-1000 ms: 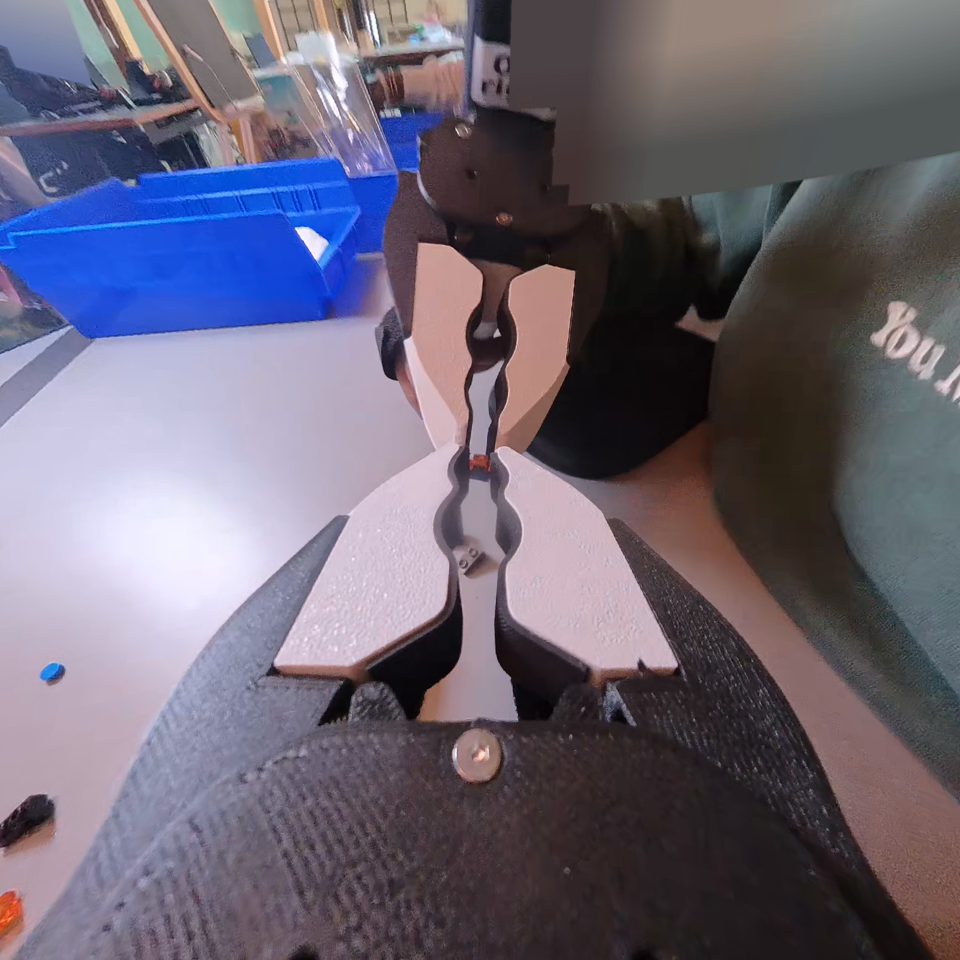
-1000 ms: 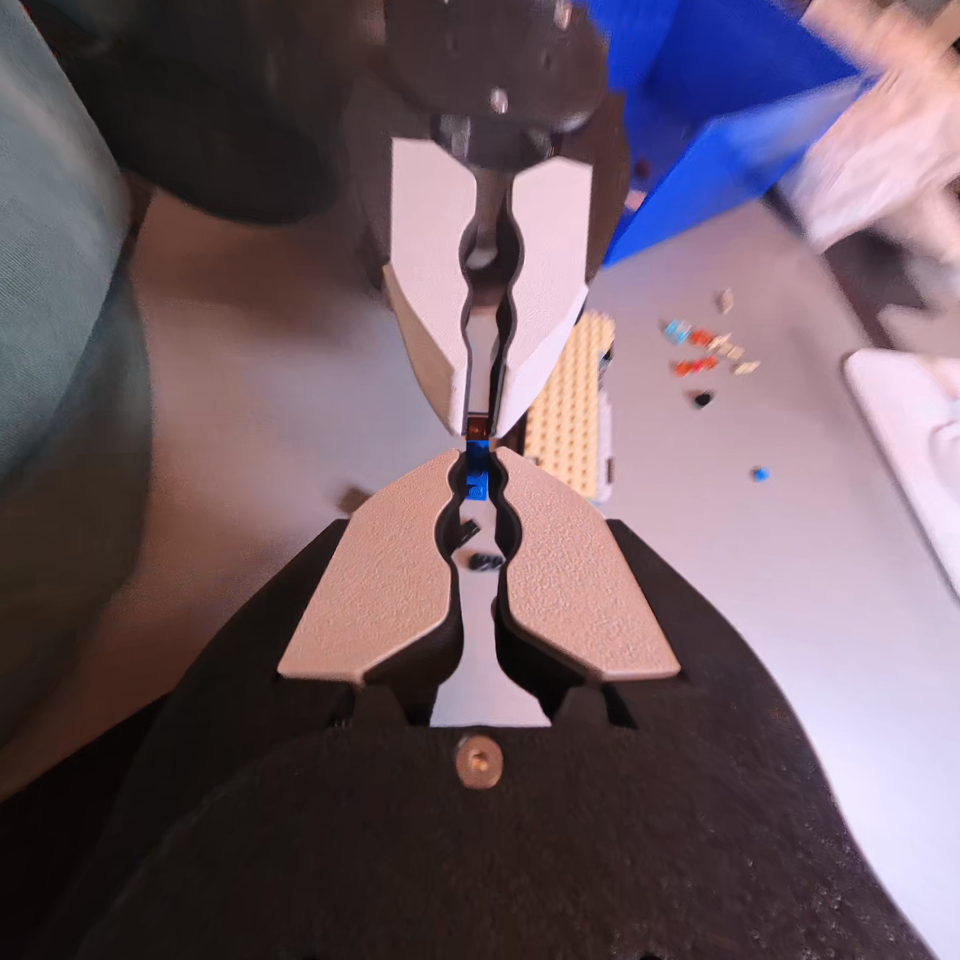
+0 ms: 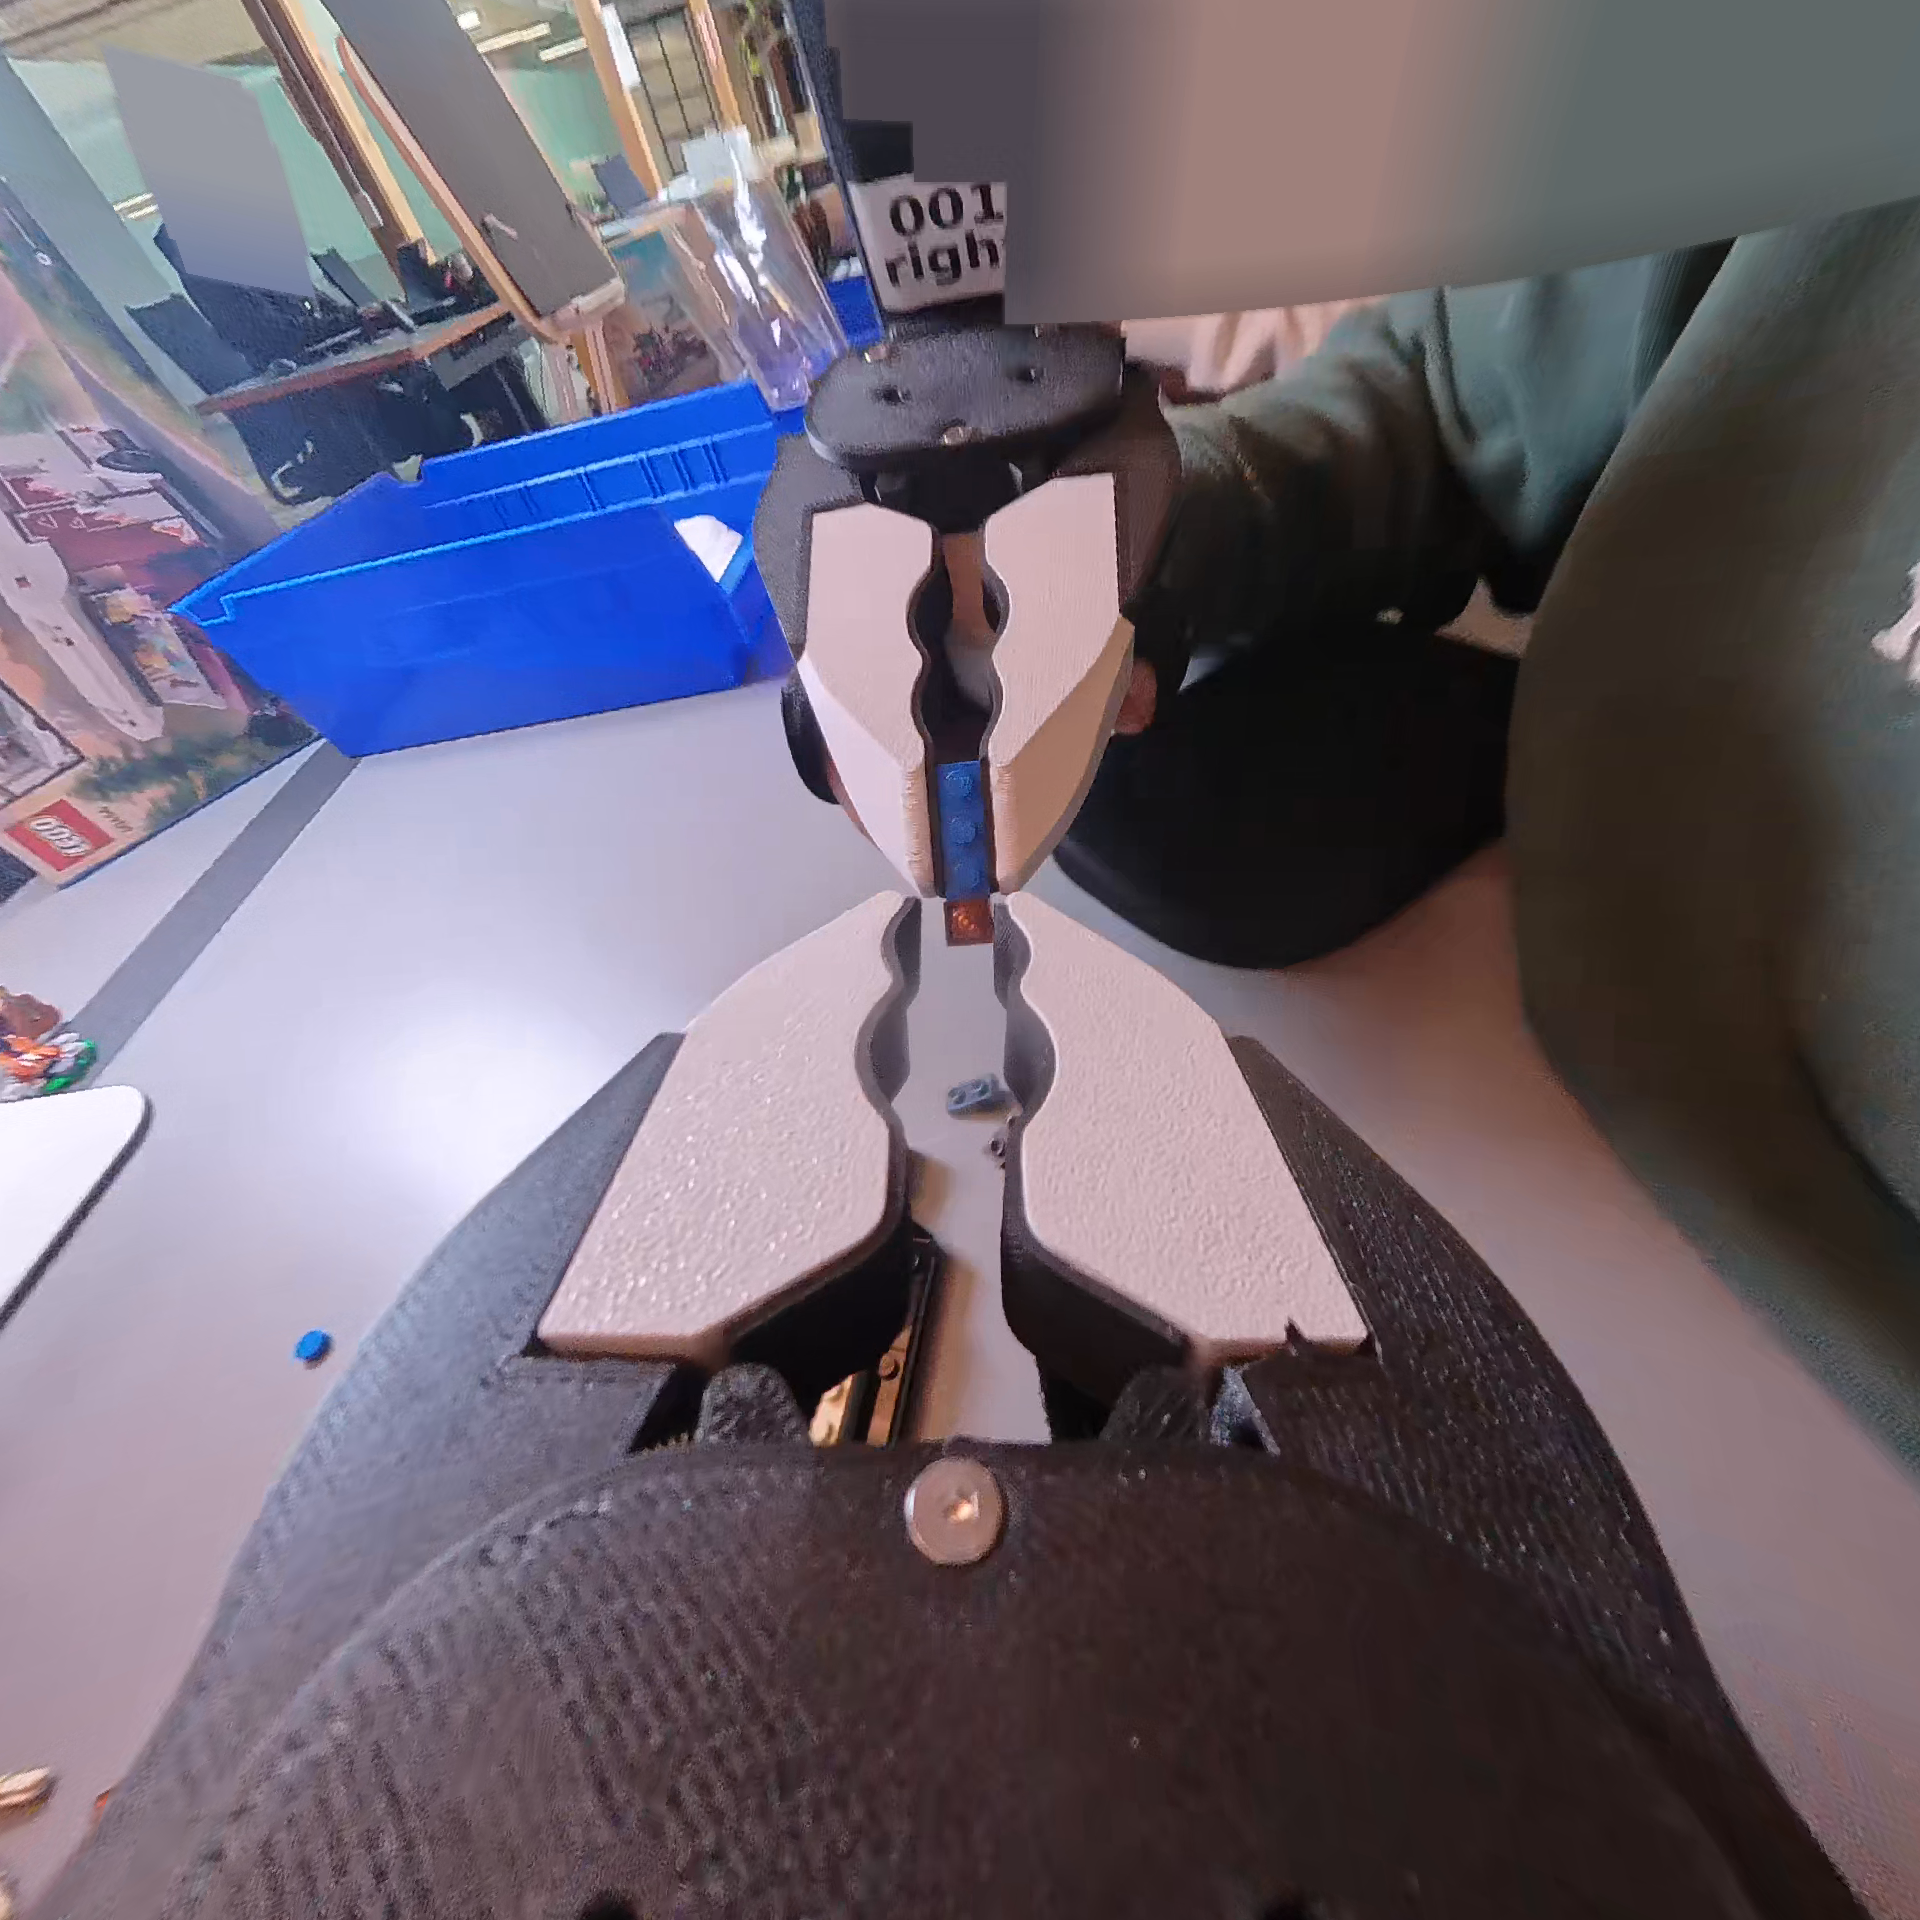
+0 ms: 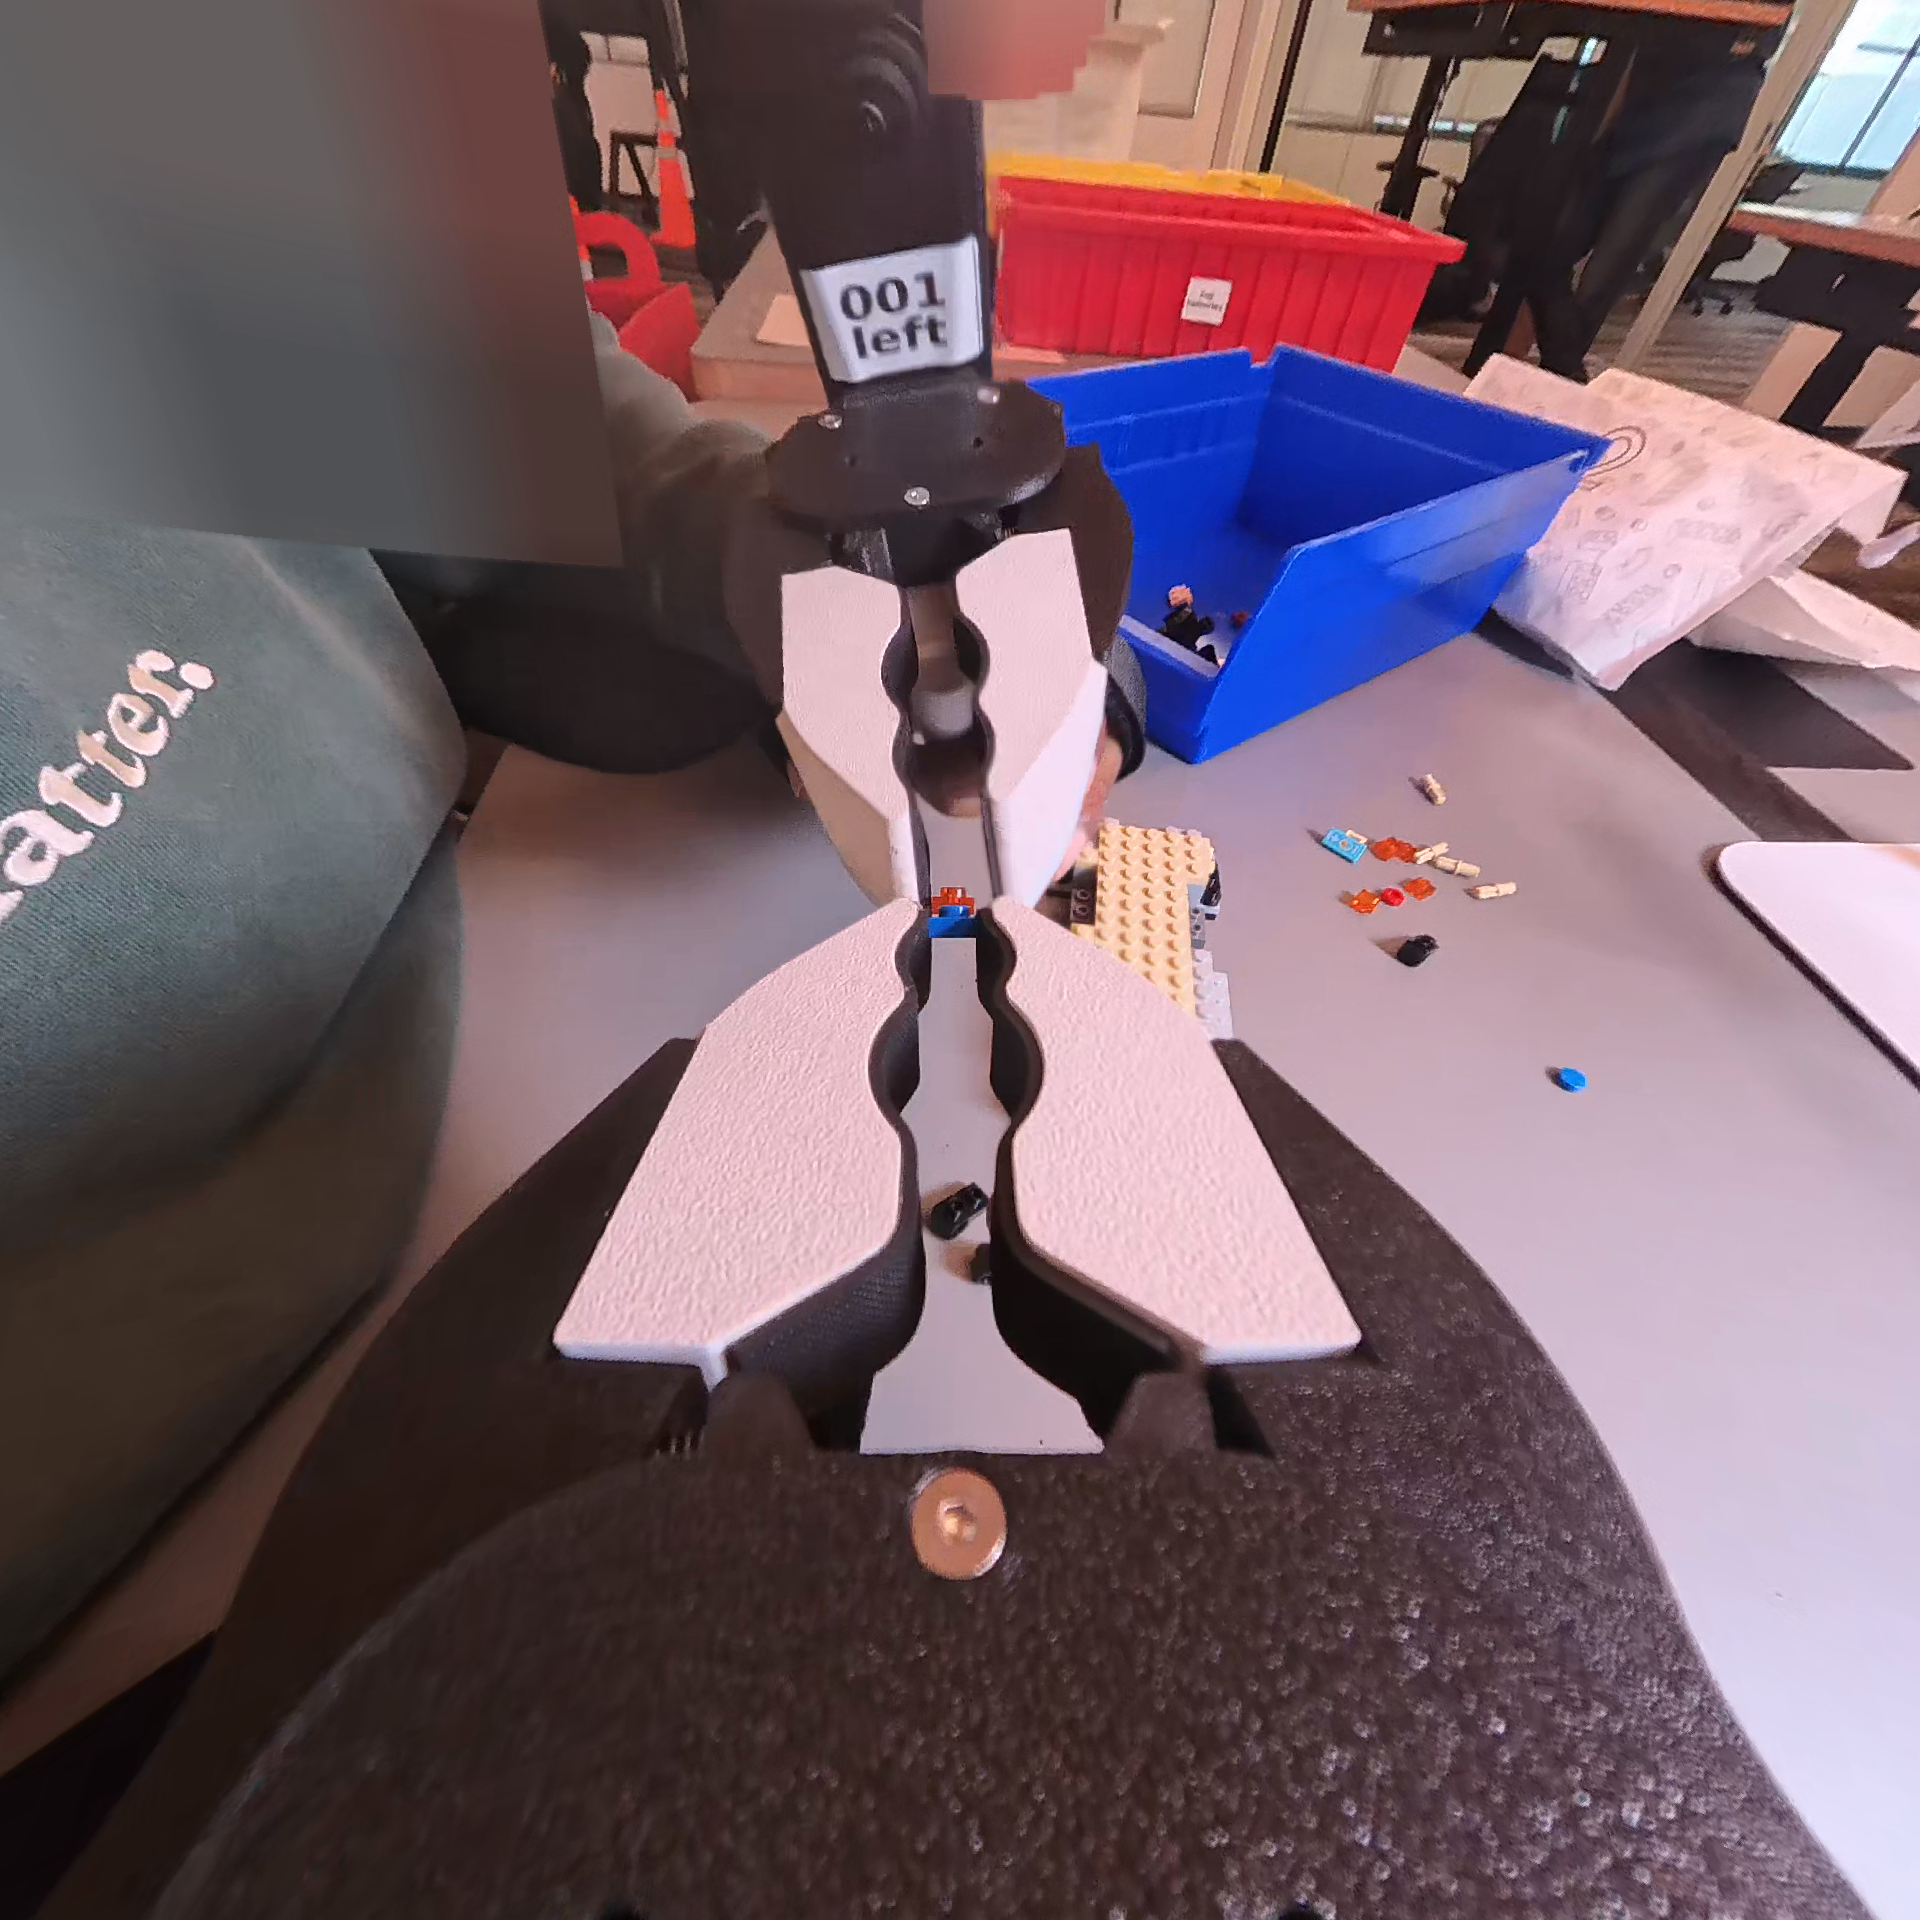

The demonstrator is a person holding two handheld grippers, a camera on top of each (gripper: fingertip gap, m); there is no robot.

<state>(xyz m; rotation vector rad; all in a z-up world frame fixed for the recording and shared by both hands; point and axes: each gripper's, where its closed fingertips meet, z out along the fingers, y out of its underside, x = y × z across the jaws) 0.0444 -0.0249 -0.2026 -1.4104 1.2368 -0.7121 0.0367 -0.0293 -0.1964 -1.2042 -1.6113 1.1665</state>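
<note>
1. The blue plate (image 3: 961, 826) lay lengthwise along the right gripper (image 4: 951, 925), whose fingers clamped it, above the table (image 3: 520, 935) near the person's edge.
2. An orange piece (image 3: 964, 923) capped the plate's outer end.
3. The left gripper (image 3: 951, 920), tip to tip with the right, stood narrowly parted around the piece, with a gap showing at one finger.

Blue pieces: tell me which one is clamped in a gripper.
The long blue plate, pinched between the right gripper fingers. The small round blue stud lies loose on the table.

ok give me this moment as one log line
right claw: shut on blue plate | orange piece: on plate's end | left claw: open around orange piece | table: tan baseplate, loose bricks
</note>
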